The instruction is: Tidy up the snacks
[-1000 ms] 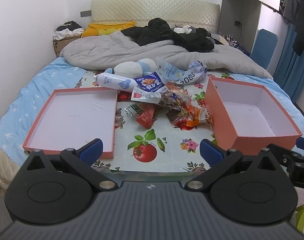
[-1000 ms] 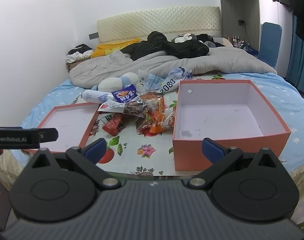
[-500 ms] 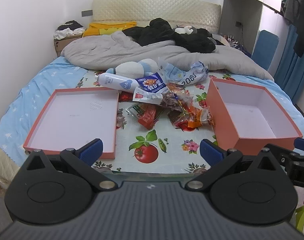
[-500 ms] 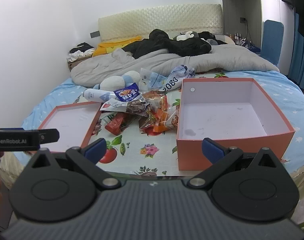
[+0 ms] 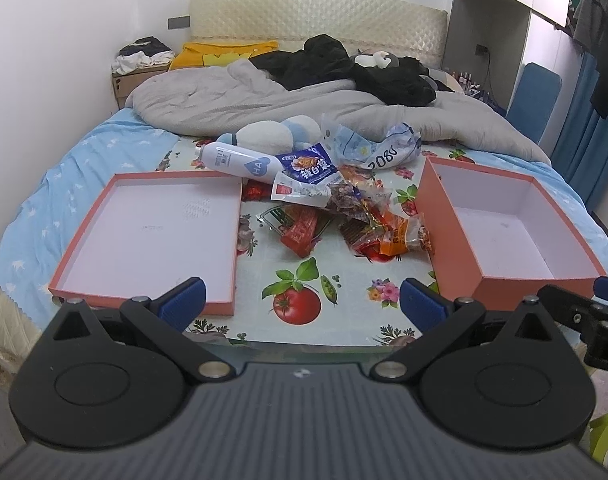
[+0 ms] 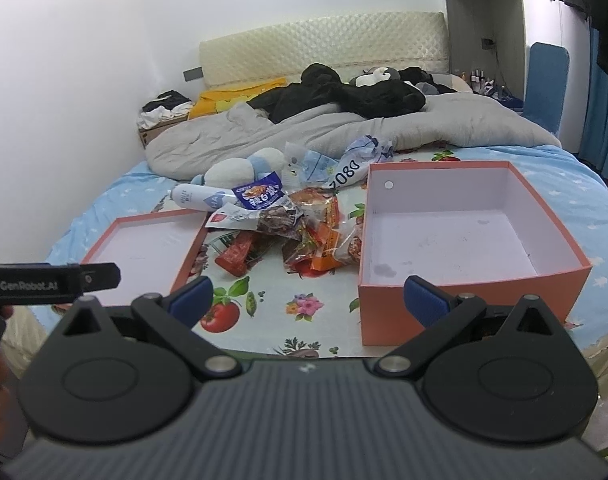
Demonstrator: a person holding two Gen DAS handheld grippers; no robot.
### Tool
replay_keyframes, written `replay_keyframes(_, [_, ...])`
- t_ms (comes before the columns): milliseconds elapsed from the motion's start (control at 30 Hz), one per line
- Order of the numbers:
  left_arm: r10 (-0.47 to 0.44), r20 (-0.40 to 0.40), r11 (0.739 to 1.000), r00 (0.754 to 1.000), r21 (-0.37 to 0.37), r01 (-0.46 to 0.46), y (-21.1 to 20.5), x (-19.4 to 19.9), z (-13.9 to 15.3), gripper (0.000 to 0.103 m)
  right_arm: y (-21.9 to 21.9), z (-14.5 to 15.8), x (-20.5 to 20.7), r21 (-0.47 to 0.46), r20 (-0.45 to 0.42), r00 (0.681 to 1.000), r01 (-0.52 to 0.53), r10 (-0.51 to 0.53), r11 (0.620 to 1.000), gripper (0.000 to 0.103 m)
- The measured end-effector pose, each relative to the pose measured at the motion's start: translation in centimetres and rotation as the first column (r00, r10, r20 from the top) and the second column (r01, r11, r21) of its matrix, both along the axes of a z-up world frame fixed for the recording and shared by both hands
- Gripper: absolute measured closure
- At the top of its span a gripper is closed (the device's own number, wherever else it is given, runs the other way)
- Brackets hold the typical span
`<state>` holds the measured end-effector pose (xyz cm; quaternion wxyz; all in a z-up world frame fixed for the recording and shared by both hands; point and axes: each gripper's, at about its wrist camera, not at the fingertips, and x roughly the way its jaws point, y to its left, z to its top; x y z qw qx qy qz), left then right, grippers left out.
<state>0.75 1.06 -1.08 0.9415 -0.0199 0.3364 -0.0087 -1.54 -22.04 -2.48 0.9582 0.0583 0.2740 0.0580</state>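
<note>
A pile of snack packets [image 5: 344, 220] [image 6: 300, 232] lies on a fruit-print cloth [image 5: 300, 304] on the bed. A white bottle [image 5: 240, 162] [image 6: 196, 196] and a blue packet [image 5: 308, 166] [image 6: 258, 196] lie at its far side. An empty orange box [image 5: 500, 232] [image 6: 456, 240] stands to the right. Its shallow lid [image 5: 152, 236] [image 6: 144, 244] lies to the left. My left gripper [image 5: 302, 304] is open and empty, short of the cloth's front edge. My right gripper [image 6: 308, 296] is open and empty, by the box's near left corner.
A grey quilt [image 5: 264, 104], black clothes [image 5: 344, 68] and a plush toy [image 5: 272, 134] lie behind the snacks. A crumpled blue-white bag [image 5: 376, 148] sits near the box. A blue chair [image 5: 534, 100] and blue curtains stand at the right; a white wall runs on the left.
Both grippers have risen and tilted a little, so the bed scene sits slightly lower in both views. Nothing on the bed has moved. Both stay open.
</note>
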Motion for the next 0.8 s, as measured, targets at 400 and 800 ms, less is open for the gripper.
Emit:
replay_keyframes(400, [-0.020, -0.013, 1.000, 1.000, 0.015, 0.020, -0.2, 0.8, -0.9, 0.000, 0.0, -0.5, 0.1, 0.020, -0.010, 1.000, 0.012, -0.011, 1.000, 0.000])
replay_keyframes(800, [-0.036, -0.061, 0.999, 0.997, 0.021, 0.038, -0.5, 3.4, -2.6, 0.000, -0.2, -2.5, 1.5, 0.060, -0.030, 1.000, 0.005, -0.003, 0.998, 0.000])
